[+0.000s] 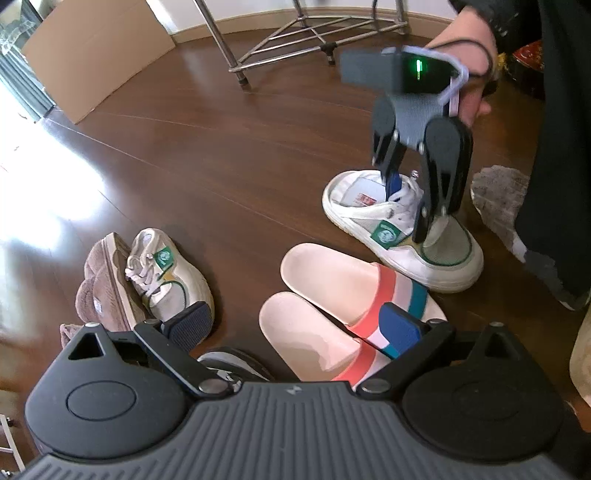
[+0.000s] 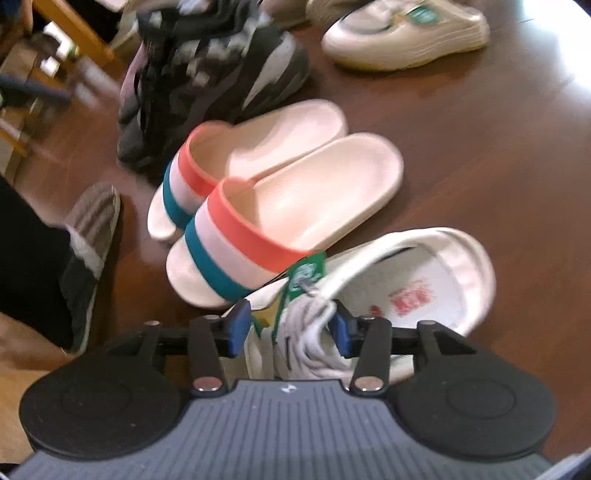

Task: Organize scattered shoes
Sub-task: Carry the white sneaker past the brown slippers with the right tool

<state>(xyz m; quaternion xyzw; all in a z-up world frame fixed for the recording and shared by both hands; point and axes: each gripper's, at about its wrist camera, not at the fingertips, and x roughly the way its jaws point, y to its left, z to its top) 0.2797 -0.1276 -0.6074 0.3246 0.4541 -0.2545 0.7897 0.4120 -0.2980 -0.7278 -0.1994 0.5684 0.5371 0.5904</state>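
A white sneaker (image 1: 443, 266) (image 2: 461, 254) with a green tag lies on the wood floor against a pair of pink striped slides (image 1: 321, 280) (image 2: 295, 206). My right gripper (image 1: 406, 206) (image 2: 290, 328) points down over it, one pad inside the opening and one outside. The tongue and laces sit between the blue pads, which stand apart and do not clamp. The matching sneaker (image 1: 177, 280) (image 2: 406, 40) leans on a brown plush slipper (image 1: 99, 288). My left gripper (image 1: 295, 326) hangs wide open above the slides, holding nothing.
Dark sneakers (image 2: 207, 74) stand beside the slides. A person's foot in a grey striped slipper (image 2: 92, 221) (image 1: 498, 199) and a dark trouser leg (image 1: 554, 184) are close by. Cardboard (image 1: 96, 51) and a metal rack's legs (image 1: 295, 33) stand further off.
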